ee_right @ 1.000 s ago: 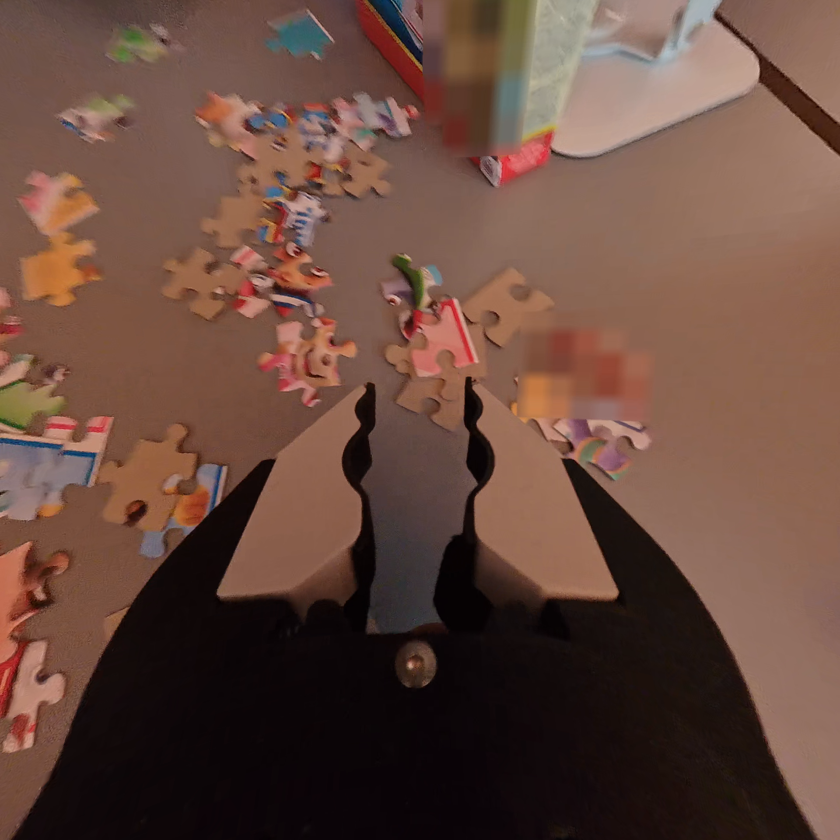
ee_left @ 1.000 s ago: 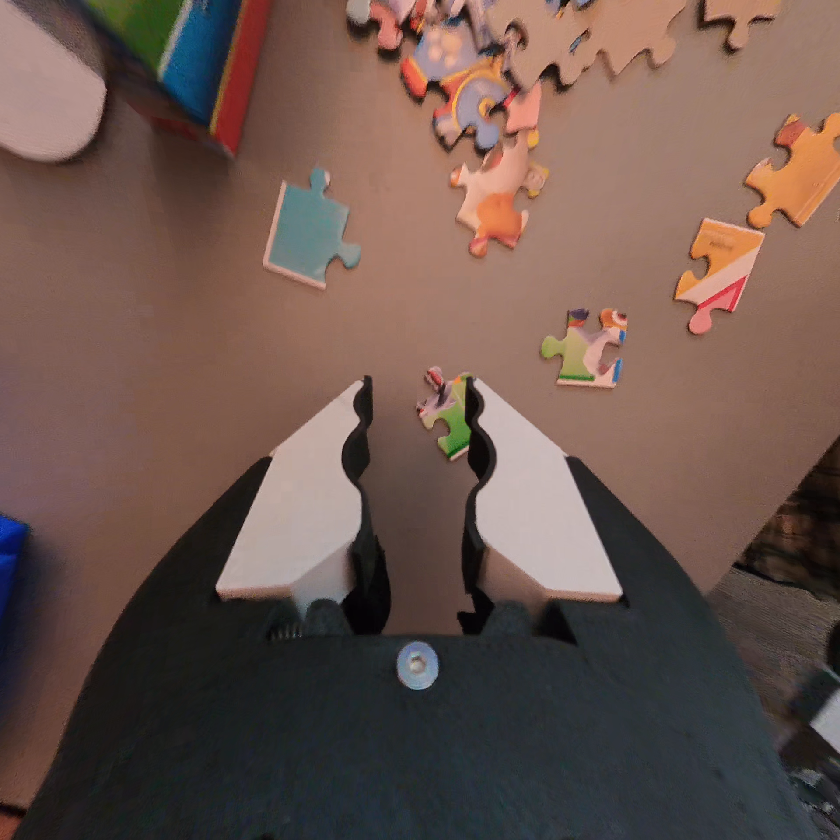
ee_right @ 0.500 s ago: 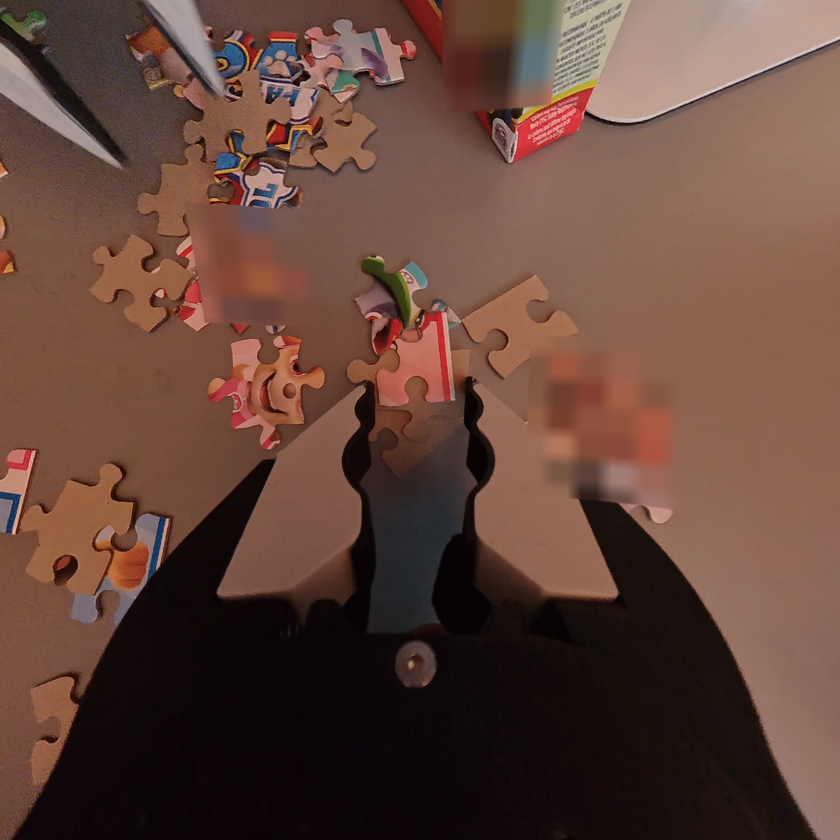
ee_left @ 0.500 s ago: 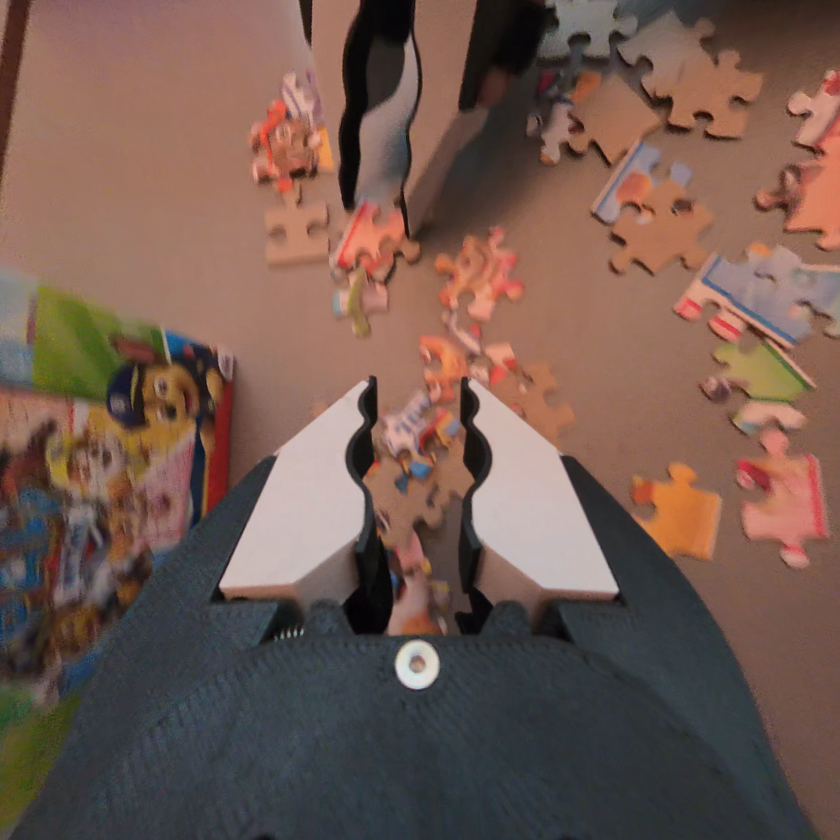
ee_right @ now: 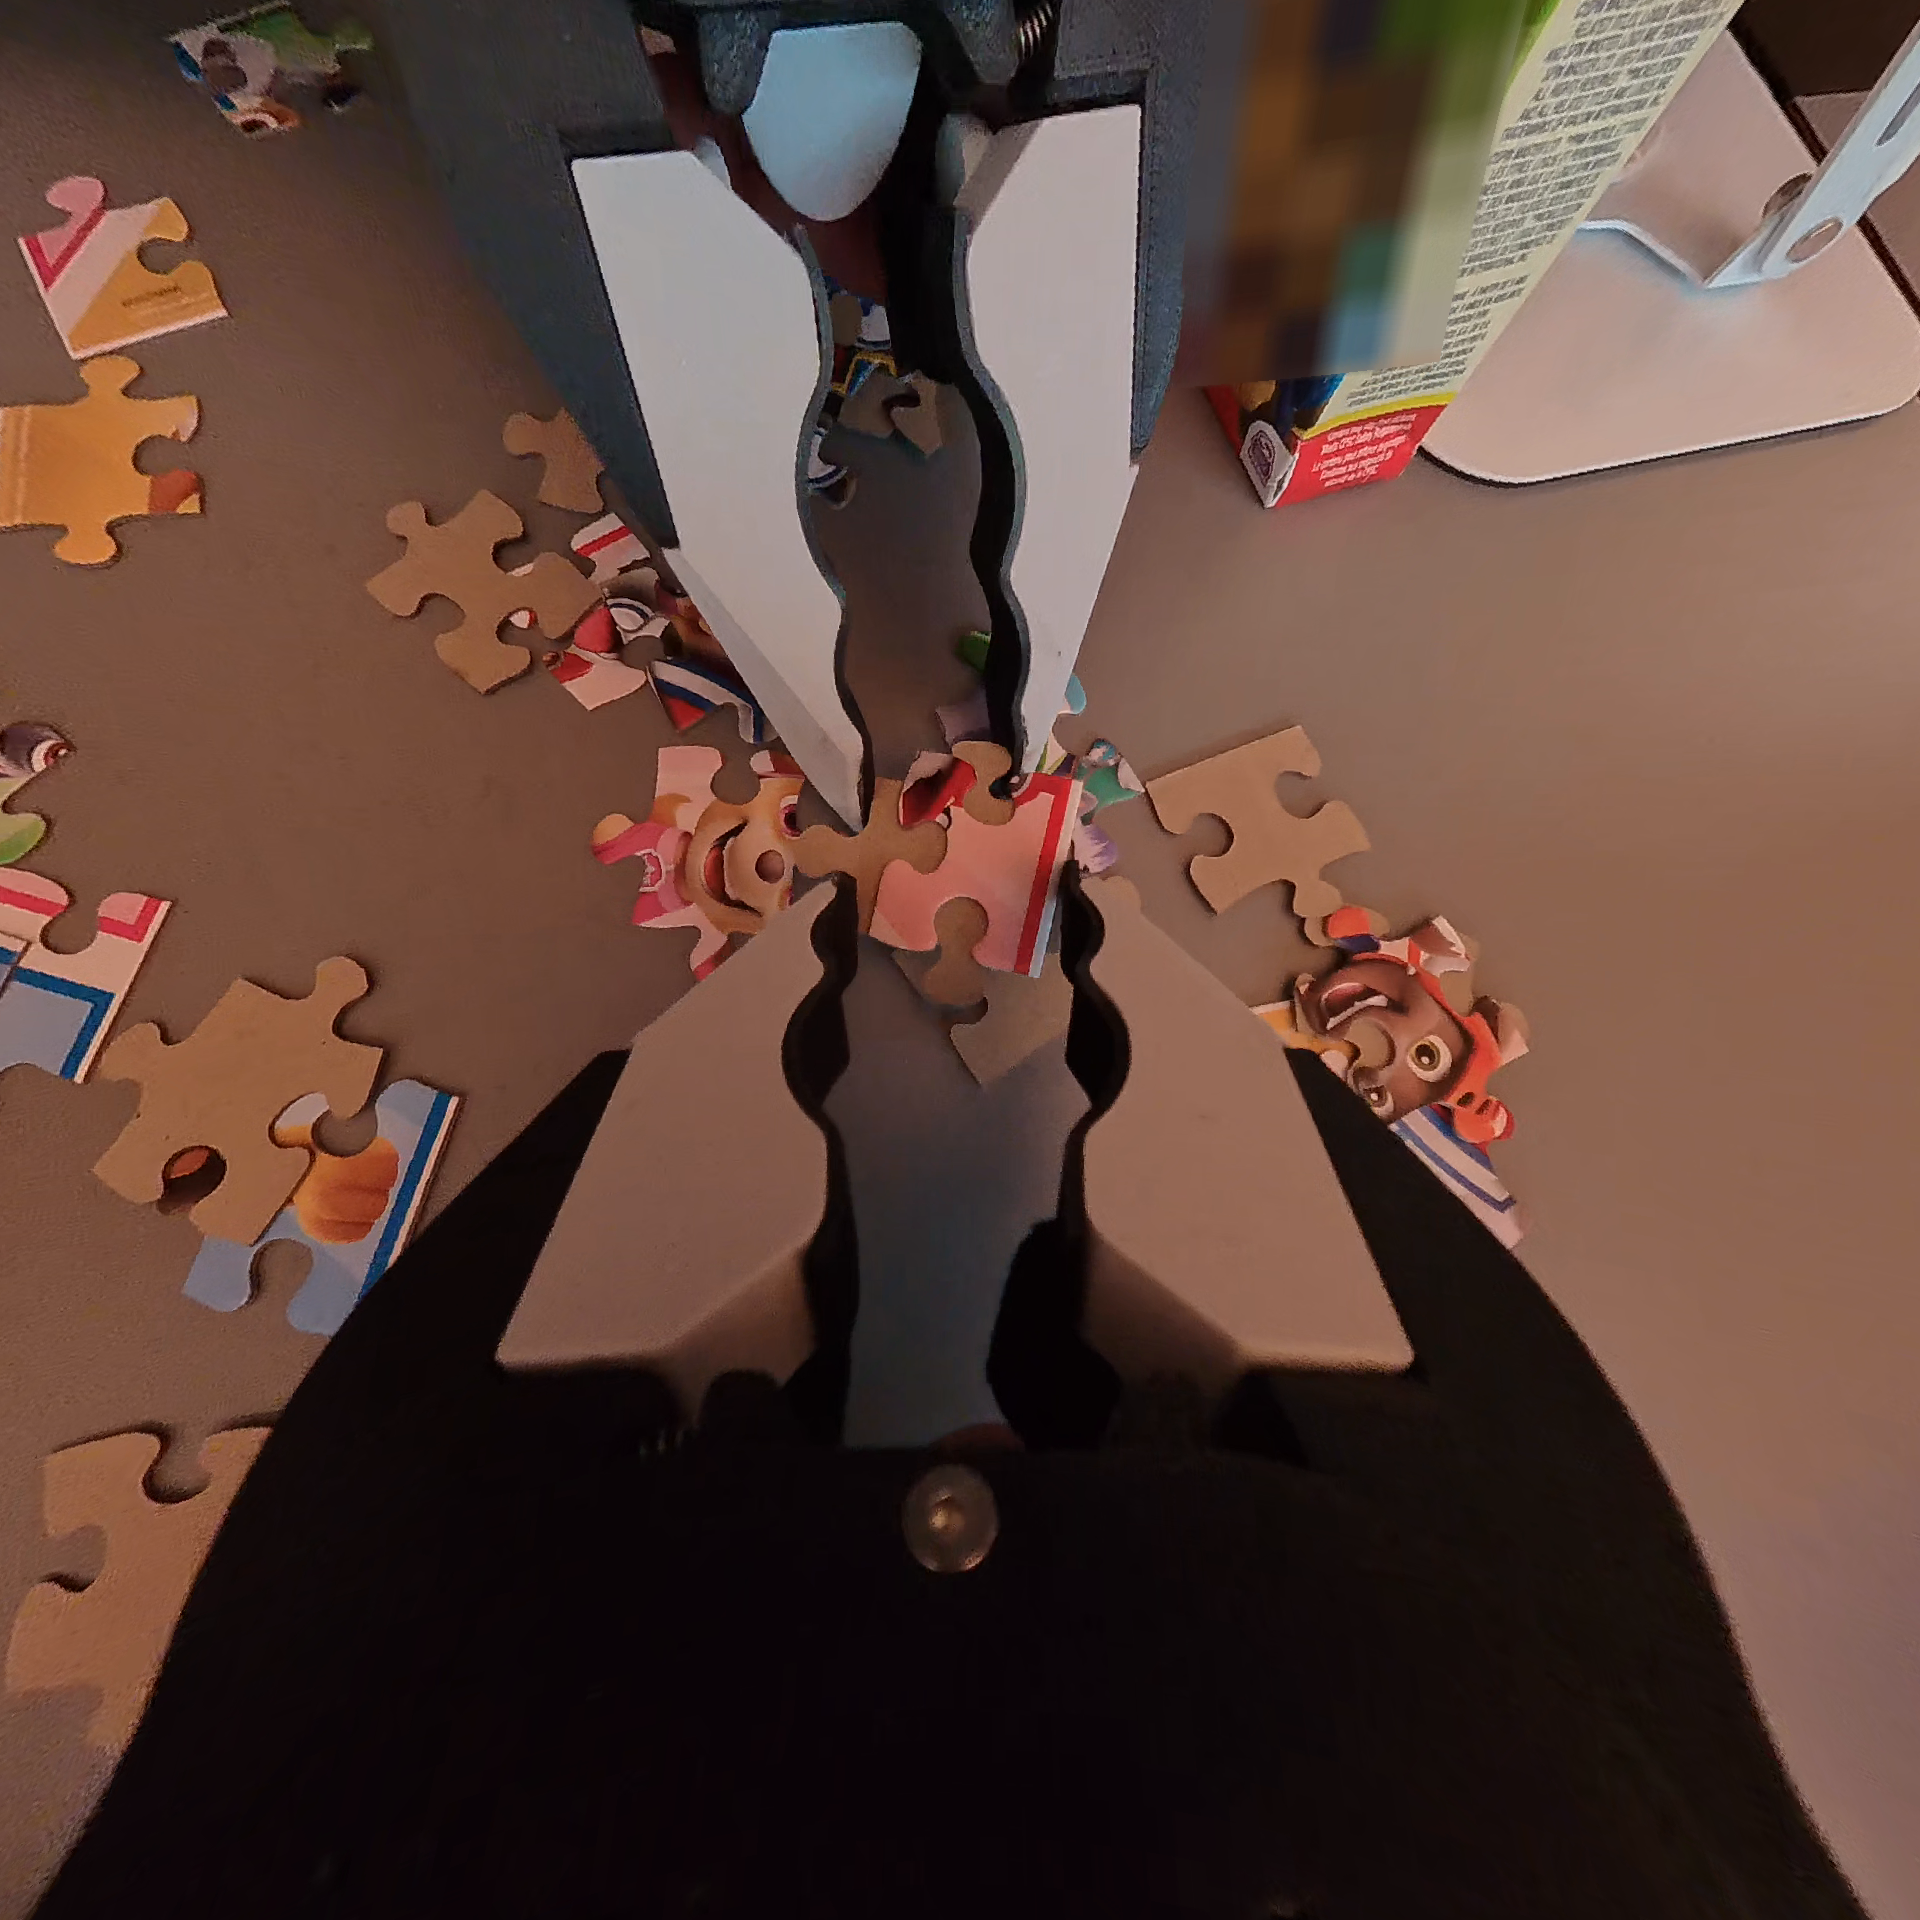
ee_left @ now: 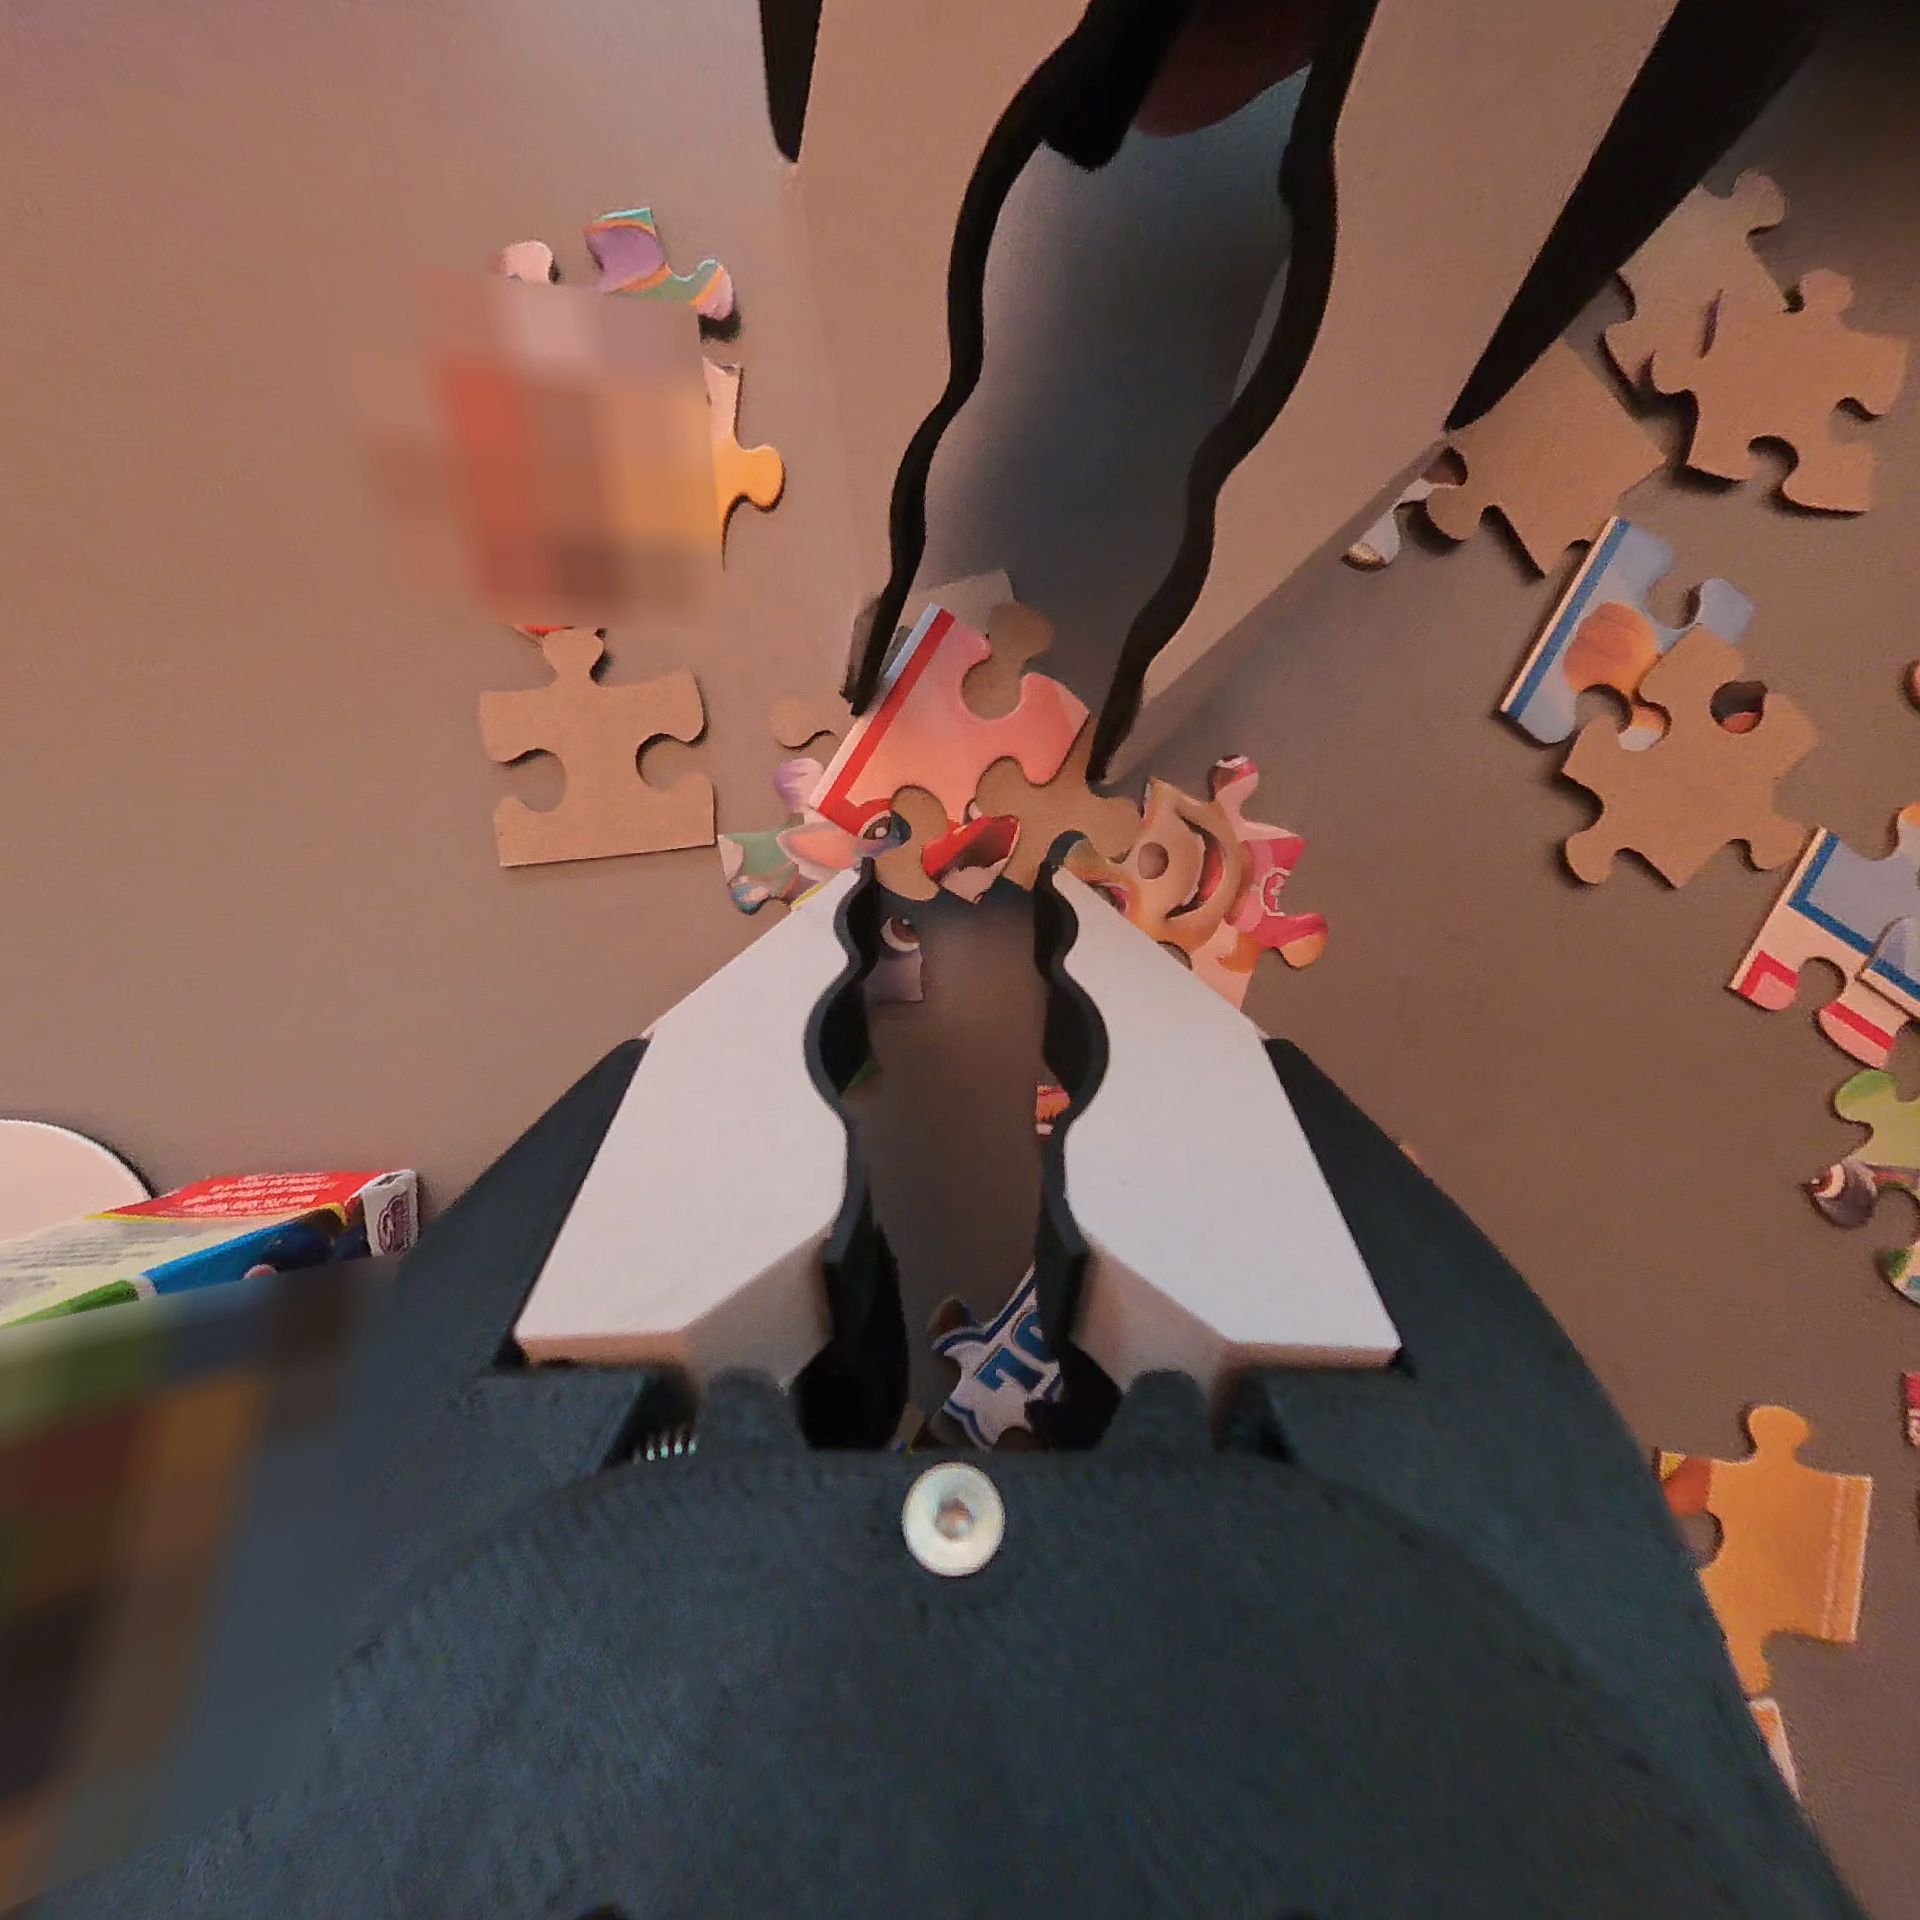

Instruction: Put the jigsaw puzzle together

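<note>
Both sets of jaws are standing apart, gripping nothing. Your left gripper (ee_left: 956, 883) and right gripper (ee_right: 956, 899) are facing each other tip to tip over the same little stack of pieces. The pink piece with a red border (ee_right: 971, 878) is sitting on top of that stack, printed side up, between the right fingers; a face-down brown piece (ee_right: 883, 836) is lying against its edge, right at the left gripper's tips (whether any tip is touching the card, I can't tell).

Taking the pink piece as landmark, in the right wrist view: a cartoon pup piece (ee_right: 707, 852) is lying just beside it on the left, a face-down brown piece (ee_right: 1252, 821) near on the right, and an orange pup piece (ee_right: 1413, 1029) beyond that. The puzzle box (ee_right: 1351, 436) is standing well behind it, next to a white stand base (ee_right: 1683, 353). Loose pieces, some face down, are scattering across the grey table (ee_right: 1558, 727) to the left, none joined yet.
</note>
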`<state>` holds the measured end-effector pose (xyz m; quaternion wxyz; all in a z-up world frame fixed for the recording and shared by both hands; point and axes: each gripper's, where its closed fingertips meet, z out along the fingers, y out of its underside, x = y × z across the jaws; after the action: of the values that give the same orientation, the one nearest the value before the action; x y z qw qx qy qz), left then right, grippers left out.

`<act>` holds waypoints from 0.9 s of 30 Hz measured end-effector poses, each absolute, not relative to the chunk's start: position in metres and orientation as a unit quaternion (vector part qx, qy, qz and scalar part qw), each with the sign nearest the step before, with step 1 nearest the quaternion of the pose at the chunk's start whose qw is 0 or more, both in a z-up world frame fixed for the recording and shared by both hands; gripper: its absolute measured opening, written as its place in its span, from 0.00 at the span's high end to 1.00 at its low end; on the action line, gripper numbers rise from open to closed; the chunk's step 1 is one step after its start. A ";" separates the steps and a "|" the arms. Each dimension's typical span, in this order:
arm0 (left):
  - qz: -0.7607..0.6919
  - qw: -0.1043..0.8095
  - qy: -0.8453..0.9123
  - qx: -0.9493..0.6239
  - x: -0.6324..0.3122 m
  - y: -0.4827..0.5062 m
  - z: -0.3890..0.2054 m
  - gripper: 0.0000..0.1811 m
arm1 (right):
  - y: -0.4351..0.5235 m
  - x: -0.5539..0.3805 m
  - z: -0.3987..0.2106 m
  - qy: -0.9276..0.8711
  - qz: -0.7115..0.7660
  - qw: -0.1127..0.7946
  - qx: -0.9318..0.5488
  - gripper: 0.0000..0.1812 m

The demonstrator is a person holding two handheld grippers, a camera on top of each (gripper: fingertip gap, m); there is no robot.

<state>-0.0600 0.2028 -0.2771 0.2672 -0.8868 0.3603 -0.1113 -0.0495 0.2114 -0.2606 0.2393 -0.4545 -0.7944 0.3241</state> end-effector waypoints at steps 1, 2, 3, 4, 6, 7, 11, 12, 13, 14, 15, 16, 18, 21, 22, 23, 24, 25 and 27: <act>-0.110 0.269 0.361 -0.886 -0.060 0.202 -0.277 0.84 | 0.211 -0.049 -0.261 -0.795 0.324 0.239 -0.455 0.79; -0.107 0.270 0.361 -0.886 -0.060 0.201 -0.277 0.84 | 0.210 -0.049 -0.260 -0.793 0.328 0.237 -0.456 0.79; -0.103 0.273 0.361 -0.886 -0.060 0.200 -0.276 0.84 | 0.209 -0.049 -0.259 -0.790 0.333 0.235 -0.458 0.79; -0.103 0.275 0.361 -0.885 -0.060 0.199 -0.276 0.84 | 0.208 -0.049 -0.258 -0.789 0.335 0.235 -0.457 0.79; -0.109 0.279 0.357 -0.885 -0.060 0.198 -0.273 0.84 | 0.206 -0.049 -0.259 -0.784 0.345 0.227 -0.463 0.79; -0.120 0.282 0.355 -0.883 -0.058 0.196 -0.272 0.84 | 0.205 -0.048 -0.259 -0.779 0.354 0.214 -0.470 0.79; -0.102 0.283 0.363 -0.882 -0.061 0.193 -0.277 0.85 | 0.204 -0.045 -0.261 -0.748 0.393 0.161 -0.511 0.71; -0.097 0.285 0.367 -0.880 -0.061 0.192 -0.276 0.85 | 0.205 -0.045 -0.261 -0.741 0.400 0.154 -0.518 0.73; -0.087 0.290 0.373 -0.877 -0.061 0.192 -0.276 0.85 | 0.207 -0.046 -0.261 -0.732 0.404 0.150 -0.527 0.77; -0.077 0.294 0.382 -0.873 -0.060 0.192 -0.276 0.85 | 0.210 -0.047 -0.261 -0.723 0.407 0.147 -0.538 0.80; -0.067 0.299 0.394 -0.867 -0.059 0.191 -0.275 0.85 | 0.210 -0.048 -0.261 -0.718 0.414 0.141 -0.541 0.82; -0.054 0.304 0.401 -0.862 -0.058 0.191 -0.275 0.85 | 0.210 -0.049 -0.262 -0.715 0.418 0.137 -0.543 0.84; -0.030 0.313 0.412 -0.855 -0.057 0.192 -0.274 0.85 | 0.211 -0.048 -0.266 -0.719 0.406 0.134 -0.547 0.90; -0.002 0.318 0.423 -0.849 -0.059 0.192 -0.273 0.85 | 0.216 -0.050 -0.264 -0.714 0.404 0.147 -0.552 0.95; 0.002 0.318 0.425 -0.848 -0.060 0.191 -0.272 0.85 | 0.217 -0.051 -0.261 -0.710 0.410 0.152 -0.552 0.96; 0.005 0.318 0.427 -0.847 -0.061 0.191 -0.272 0.85 | 0.218 -0.051 -0.258 -0.705 0.418 0.154 -0.552 0.97; 0.007 0.318 0.426 -0.847 -0.062 0.191 -0.272 0.85 | 0.220 -0.051 -0.256 -0.702 0.420 0.159 -0.553 0.98; 0.004 0.316 0.424 -0.849 -0.063 0.190 -0.272 0.85 | 0.222 -0.049 -0.255 -0.701 0.419 0.161 -0.554 0.98; 0.004 0.314 0.422 -0.850 -0.065 0.190 -0.272 0.85 | 0.227 -0.047 -0.248 -0.695 0.425 0.169 -0.555 0.99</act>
<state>-0.0653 0.1901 -0.2724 0.3144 -0.8502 0.4222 0.0041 -0.0465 0.2267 -0.2482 0.1690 -0.5546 -0.6951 0.4251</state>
